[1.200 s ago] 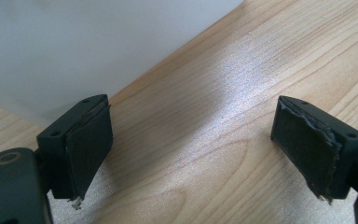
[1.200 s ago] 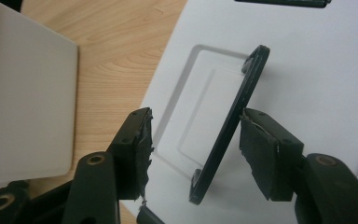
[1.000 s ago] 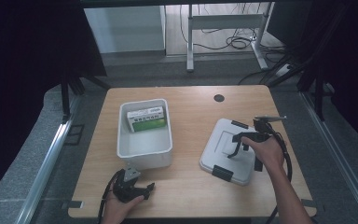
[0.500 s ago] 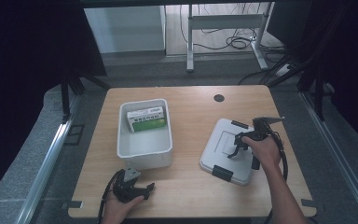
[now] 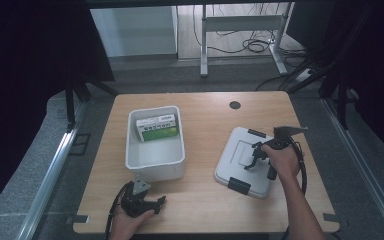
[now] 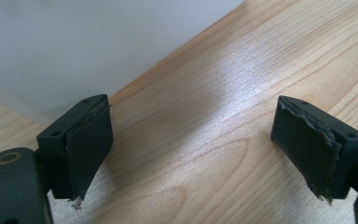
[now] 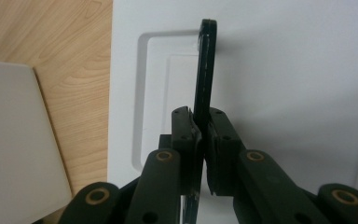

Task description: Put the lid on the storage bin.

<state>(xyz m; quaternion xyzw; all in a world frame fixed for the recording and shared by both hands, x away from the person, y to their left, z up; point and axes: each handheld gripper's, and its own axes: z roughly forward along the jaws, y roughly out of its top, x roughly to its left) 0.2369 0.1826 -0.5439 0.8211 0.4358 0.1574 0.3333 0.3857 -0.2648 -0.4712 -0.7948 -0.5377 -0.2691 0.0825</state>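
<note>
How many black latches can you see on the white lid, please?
2: one latch on the near edge of the white lid, one latch on its far edge. The hand and right gripper, shut on the lid's handle, could hide others.

High view: fixed above the near edge, facing forward and down; takes in the whole wooden table (image 5: 205,125), the floor and desk legs beyond, from well back.
Left gripper view: rides low on the left gripper (image 6: 191,154), looking along its jaws, very close to the tabletop and the white bin (image 6: 74,42) wall.
Right gripper view: looks steeply down along the right gripper (image 7: 201,140), close above the white lid (image 7: 284,84) and its black handle (image 7: 206,65).
Shared: the bin, lid and tabletop also appear in the high view.
</note>
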